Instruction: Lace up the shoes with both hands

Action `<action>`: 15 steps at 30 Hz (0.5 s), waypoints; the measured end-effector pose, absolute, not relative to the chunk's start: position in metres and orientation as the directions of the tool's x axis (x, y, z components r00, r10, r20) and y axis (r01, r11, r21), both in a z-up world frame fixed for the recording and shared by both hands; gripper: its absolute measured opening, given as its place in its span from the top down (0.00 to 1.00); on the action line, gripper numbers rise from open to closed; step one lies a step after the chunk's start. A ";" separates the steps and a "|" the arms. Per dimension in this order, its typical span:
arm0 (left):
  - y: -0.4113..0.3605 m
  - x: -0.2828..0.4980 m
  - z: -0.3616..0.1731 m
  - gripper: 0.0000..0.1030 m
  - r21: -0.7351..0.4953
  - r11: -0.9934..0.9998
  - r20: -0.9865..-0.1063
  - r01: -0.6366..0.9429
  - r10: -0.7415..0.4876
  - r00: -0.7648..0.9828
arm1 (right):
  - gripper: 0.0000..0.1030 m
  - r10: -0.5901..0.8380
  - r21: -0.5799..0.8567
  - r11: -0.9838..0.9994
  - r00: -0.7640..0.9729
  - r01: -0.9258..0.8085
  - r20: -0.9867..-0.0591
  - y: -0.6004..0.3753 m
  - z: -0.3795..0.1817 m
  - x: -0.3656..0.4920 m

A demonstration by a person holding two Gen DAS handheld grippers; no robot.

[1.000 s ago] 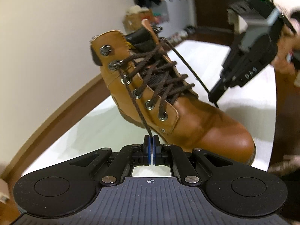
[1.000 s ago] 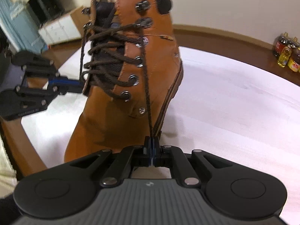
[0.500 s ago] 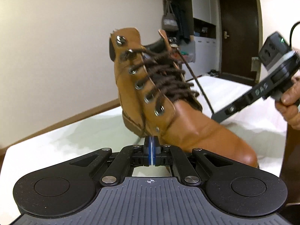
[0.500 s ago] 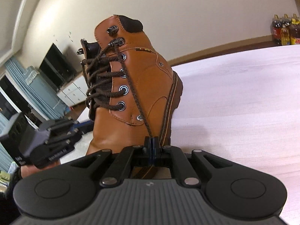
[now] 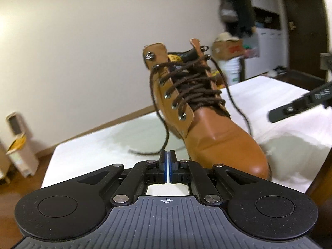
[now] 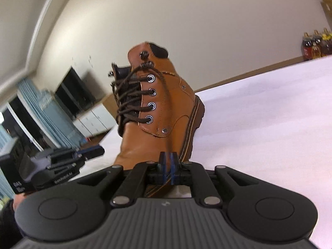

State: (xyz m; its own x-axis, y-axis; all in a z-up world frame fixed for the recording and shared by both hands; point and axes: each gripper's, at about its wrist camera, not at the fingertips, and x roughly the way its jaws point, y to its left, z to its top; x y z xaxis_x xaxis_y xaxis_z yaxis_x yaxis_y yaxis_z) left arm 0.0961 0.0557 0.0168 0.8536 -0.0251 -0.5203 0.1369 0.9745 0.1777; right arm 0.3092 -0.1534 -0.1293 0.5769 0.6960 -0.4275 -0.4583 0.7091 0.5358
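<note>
Boot point(image 5: 209, 124): on my white table point(image 5: 99, 145). Left fingers point(image 5: 168, 161): clenched, lace point(image 5: 164, 124) slack beside them. Right view alone: right fingers point(image 6: 168, 166) clamping the other lace end point(image 6: 166, 103); bottles point(image 6: 315, 43) behind.

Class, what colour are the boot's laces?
Dark brown laces on the tan boot; clearest in the left wrist view.

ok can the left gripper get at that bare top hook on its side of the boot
Probably yes. The top hook faces the left gripper with only open air between. The lace hangs slack below it, and the right gripper is off on the boot's far side.
</note>
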 end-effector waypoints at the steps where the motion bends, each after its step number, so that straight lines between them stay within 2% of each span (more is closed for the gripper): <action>1: 0.055 0.092 0.019 0.98 0.180 0.976 -0.531 0.121 -0.007 0.847 | 0.91 0.697 0.546 0.706 0.580 -0.451 -0.421 -0.158 -0.130 0.306; 10: 0.023 0.093 0.008 0.96 0.212 0.977 -0.594 0.011 0.119 0.795 | 0.87 0.740 0.638 0.641 0.564 -0.427 -0.366 -0.200 -0.135 0.286; 15: 0.014 0.098 0.007 0.94 0.213 0.977 -0.604 0.017 0.118 0.788 | 0.87 0.721 0.631 0.660 0.580 -0.409 -0.378 -0.214 -0.130 0.279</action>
State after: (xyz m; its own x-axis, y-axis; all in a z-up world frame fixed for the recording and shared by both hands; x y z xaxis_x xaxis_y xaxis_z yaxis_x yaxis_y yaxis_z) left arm 0.0976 0.0142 0.0072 0.7879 0.1180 -0.6044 0.0169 0.9769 0.2128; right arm 0.2786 -0.2144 -0.1302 0.5803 0.7214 -0.3781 -0.4091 0.6596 0.6306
